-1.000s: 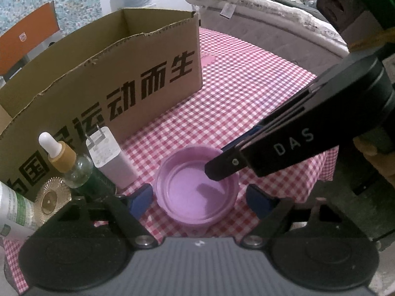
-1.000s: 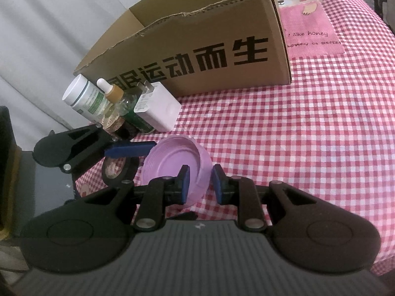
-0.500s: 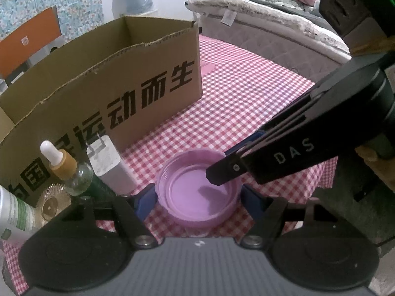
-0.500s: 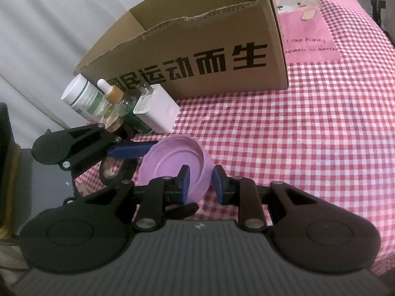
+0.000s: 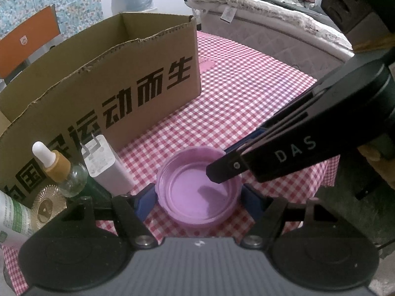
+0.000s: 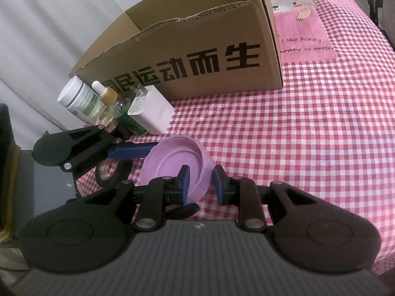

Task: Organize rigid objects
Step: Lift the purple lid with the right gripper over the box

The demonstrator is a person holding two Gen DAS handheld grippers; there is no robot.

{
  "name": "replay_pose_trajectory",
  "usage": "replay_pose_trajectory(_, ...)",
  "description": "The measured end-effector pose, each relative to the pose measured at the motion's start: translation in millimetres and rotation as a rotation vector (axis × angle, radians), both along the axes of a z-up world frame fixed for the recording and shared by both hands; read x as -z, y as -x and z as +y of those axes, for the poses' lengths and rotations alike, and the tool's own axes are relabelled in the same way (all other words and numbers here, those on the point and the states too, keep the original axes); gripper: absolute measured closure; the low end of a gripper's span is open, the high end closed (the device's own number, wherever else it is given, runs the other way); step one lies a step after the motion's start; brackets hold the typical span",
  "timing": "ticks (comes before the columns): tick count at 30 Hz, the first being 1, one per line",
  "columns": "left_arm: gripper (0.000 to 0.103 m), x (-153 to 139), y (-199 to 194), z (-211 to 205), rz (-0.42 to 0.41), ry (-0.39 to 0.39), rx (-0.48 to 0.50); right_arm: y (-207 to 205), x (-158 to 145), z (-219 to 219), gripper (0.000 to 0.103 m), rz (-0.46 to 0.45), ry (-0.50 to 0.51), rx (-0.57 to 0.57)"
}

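Note:
A purple plastic lid (image 5: 197, 192) lies open side up on the red checked tablecloth. My left gripper (image 5: 198, 202) has closed its blue pads on the lid's two sides. My right gripper (image 6: 200, 182) straddles the lid's near rim (image 6: 195, 172), one pad inside and one outside, with a small gap showing at the outer pad. The right gripper's black finger (image 5: 246, 165) reaches over the lid in the left wrist view. An open cardboard box (image 5: 111, 79) with black characters stands behind.
A white charger plug (image 5: 103, 162), a dropper bottle (image 5: 61, 170), a white-and-green bottle (image 6: 79, 98) and a gold disc (image 5: 47, 207) stand left of the lid by the box. A roll of black tape (image 6: 111, 172) lies near the table's edge. A bed (image 5: 271, 24) is beyond.
My left gripper's pads closed in from wide open until they touch the lid's sides. The lid has lifted slightly and tilted. The right gripper kept its place on the rim.

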State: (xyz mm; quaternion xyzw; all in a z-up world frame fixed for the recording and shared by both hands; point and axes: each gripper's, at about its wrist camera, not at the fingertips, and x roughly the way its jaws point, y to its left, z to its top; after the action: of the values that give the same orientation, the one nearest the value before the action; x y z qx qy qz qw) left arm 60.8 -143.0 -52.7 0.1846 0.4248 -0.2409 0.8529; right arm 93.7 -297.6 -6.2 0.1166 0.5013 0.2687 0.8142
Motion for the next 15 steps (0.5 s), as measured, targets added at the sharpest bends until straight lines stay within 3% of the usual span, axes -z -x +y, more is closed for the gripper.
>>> replay_pose_trajectory(15, 0.027, 2.0, -3.7, -2.0, -0.002, -0.004, -0.012, 0.9, -0.7, 0.1, 0.082, -0.001, -0.002, 0.005)
